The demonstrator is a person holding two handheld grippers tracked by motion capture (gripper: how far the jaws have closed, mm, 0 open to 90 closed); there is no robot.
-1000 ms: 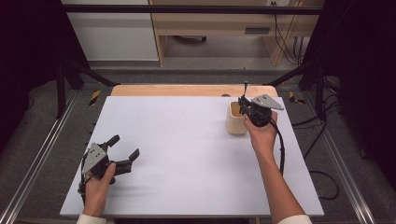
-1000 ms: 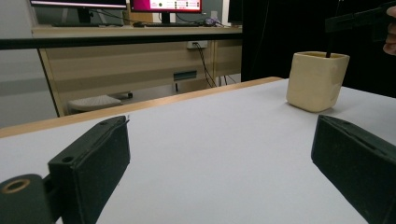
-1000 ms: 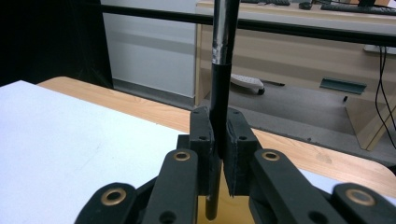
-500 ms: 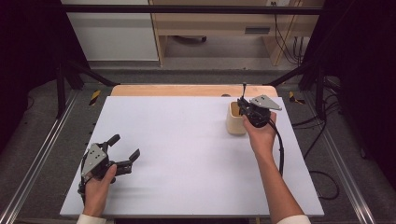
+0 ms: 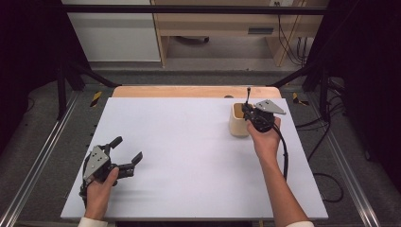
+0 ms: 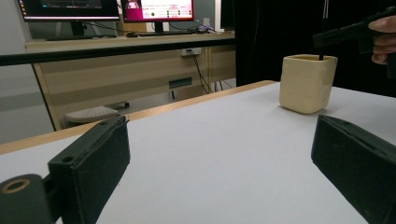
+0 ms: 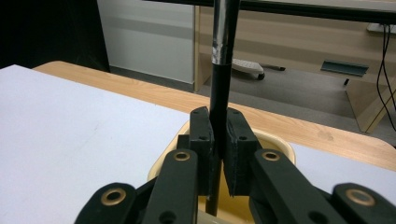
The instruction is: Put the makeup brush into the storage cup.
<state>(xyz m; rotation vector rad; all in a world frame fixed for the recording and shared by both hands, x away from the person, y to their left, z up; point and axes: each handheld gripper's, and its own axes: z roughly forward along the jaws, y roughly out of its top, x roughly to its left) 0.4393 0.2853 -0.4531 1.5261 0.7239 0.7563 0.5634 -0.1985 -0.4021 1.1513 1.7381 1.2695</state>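
A cream square cup (image 5: 238, 121) (image 6: 307, 83) stands at the right rear of the white table (image 5: 189, 151). My right gripper (image 5: 247, 112) (image 7: 218, 140) hovers over the cup, shut on a thin black pen (image 7: 219, 79) (image 5: 248, 97) held upright, its lower end inside the cup (image 7: 275, 144). In the left gripper view the pen (image 6: 322, 32) dips into the cup from above. My left gripper (image 5: 126, 151) rests near the table's front left corner, open, with nothing between its pads (image 6: 93, 158).
A wooden board edge (image 5: 189, 91) runs behind the white table. Beyond it stand a desk (image 5: 217, 23) with cables and monitors (image 6: 154, 9). Metal rails (image 5: 33, 165) flank the table on both sides.
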